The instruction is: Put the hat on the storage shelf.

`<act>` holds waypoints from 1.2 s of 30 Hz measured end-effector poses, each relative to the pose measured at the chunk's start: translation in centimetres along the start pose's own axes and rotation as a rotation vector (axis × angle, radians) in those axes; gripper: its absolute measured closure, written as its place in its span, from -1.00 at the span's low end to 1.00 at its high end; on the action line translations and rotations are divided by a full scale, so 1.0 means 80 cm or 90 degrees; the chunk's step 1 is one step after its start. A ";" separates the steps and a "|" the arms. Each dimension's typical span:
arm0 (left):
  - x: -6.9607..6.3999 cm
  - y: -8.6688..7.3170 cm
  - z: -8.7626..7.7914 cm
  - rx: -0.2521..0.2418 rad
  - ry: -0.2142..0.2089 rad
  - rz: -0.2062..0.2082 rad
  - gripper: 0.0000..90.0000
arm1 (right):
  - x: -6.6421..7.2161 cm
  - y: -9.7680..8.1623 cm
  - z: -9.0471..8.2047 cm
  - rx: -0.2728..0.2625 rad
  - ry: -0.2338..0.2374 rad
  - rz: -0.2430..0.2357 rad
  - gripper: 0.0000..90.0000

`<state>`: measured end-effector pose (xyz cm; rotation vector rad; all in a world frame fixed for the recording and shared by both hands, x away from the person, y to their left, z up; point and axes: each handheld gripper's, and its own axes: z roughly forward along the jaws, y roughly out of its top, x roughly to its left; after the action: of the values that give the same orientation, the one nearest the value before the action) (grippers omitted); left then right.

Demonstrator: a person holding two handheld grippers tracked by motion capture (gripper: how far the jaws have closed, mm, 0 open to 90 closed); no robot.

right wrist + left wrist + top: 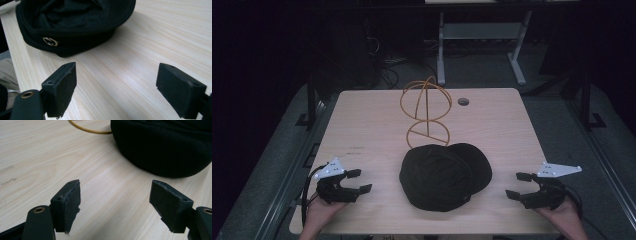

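- Black cap (444,176): lies at the lower centre of the high view on the wooden table (362,125), between the two grippers and well apart from both.
- Handling, as a judgement: the cap looks light and soft; the crown will collapse under the pads. The brim, toward the upper right of the cap, should be stiffer. Best hold: the rim band or the brim edge.
- Left gripper (357,181): lower left of the high view, jaws spread wide, nothing between them; in the left gripper view the cap (162,145) fills the upper right.
- Right gripper (518,185): lower right, jaws likewise released and empty. A small metal eyelet (50,41) shows on the cap at upper left of the right gripper view.
- Surroundings: an orange wire stand (426,112) stands just behind the cap, its base ring next to the crown. It may snag a lift toward the upper frame.
- A round hole (463,101) sits in the table near the far edge.
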<state>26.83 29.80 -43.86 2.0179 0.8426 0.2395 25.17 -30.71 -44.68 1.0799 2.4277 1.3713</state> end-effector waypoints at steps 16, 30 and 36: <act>0.001 -0.002 -0.002 0.001 0.004 -0.004 -0.46 | 0.063 0.076 -0.003 -0.005 0.038 -0.113 -0.60; 0.002 -0.002 0.000 0.008 0.005 0.005 -0.46 | 0.126 0.134 0.065 0.073 0.123 -0.185 -0.38; 0.000 -0.002 0.002 0.013 0.005 0.010 -0.46 | 0.144 0.144 0.097 0.108 0.148 -0.216 -0.14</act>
<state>26.84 29.78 -44.07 2.0446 0.8387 0.2490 26.24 -14.16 -37.55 0.5214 2.7711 1.2559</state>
